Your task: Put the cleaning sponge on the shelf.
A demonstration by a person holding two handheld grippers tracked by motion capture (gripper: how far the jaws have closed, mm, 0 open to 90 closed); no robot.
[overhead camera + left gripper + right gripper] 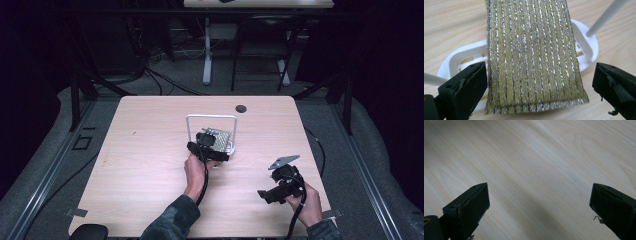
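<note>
Two open tools (216, 143) (265, 196), unlabelled sponge (531, 55)

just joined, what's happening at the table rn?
A person holds a gripper in each hand at a wooden table. The left gripper is at a white rack mid-table, jaws open on either side of a gold-and-silver sponge leaning on the rack's base; it isn't clamped. The right gripper is off near the table's right front, open, with nothing between its jaws.
</note>
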